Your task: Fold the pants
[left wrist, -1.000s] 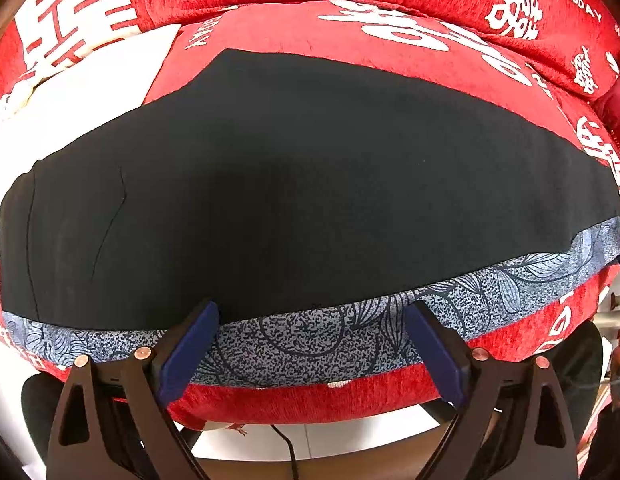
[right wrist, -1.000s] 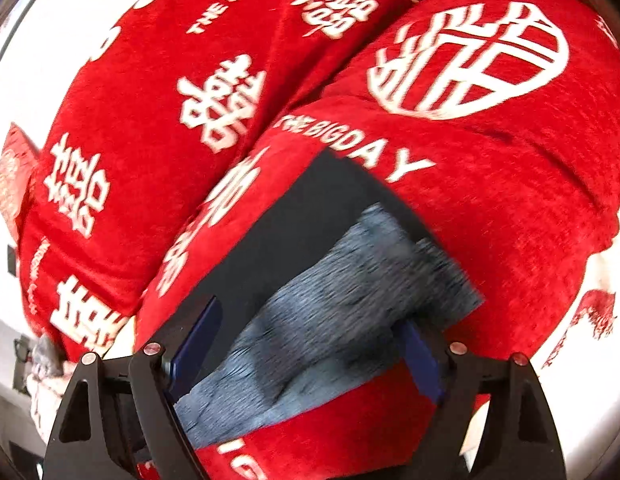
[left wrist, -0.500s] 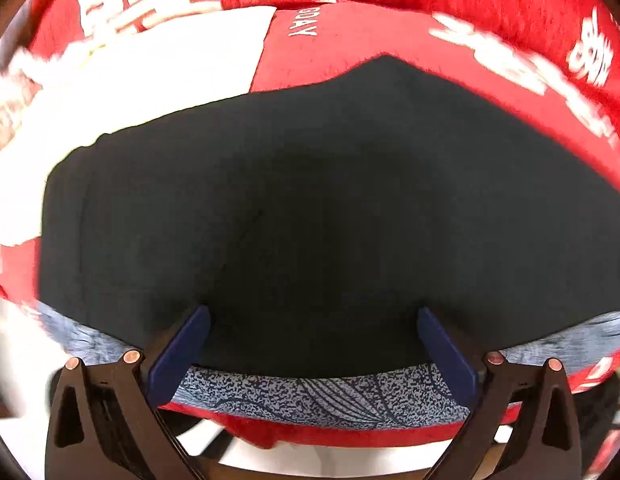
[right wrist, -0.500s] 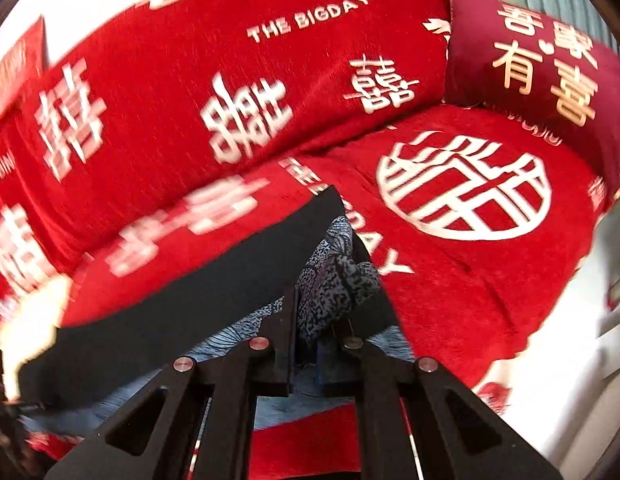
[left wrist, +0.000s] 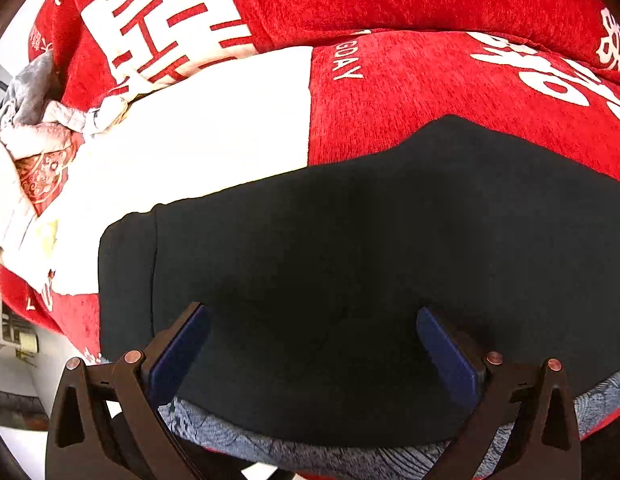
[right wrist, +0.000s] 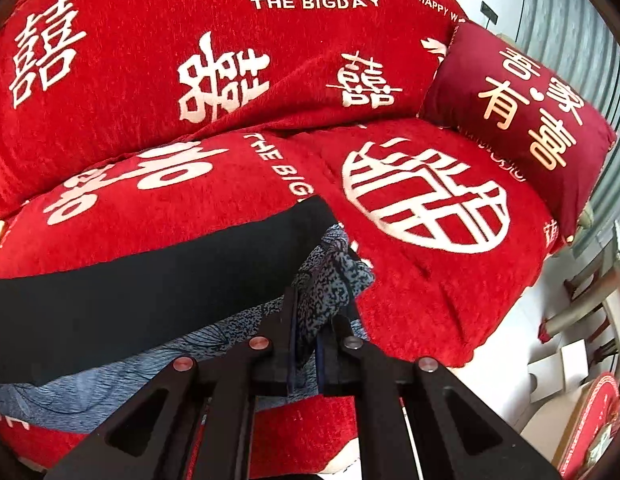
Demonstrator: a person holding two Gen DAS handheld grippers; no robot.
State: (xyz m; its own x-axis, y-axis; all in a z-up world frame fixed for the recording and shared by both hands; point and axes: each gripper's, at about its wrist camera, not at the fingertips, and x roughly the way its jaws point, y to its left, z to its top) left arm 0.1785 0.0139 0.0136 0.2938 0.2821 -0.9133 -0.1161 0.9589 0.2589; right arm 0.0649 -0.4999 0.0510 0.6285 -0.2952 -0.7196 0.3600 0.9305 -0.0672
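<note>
The pants [right wrist: 149,280] are lying along the red sofa [right wrist: 410,272] seat's front edge — the right tongs [right wrist: 314,336], spread a second ago, are now pinching the patterned hem end, while the left tongs [left wrist: 310,344] are still hovering spread over the black fabric; the fold is starting.

Matt cloth pants [left wrist: 350,260], plush sofa cover [right wrist: 430,280]

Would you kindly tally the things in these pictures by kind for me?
Pants: 1, black with grey patterned lining
Grippers: 2, left gripper and right gripper
Sofa with red cover: 1
Dark red cushions: 1
Total: 5
</note>
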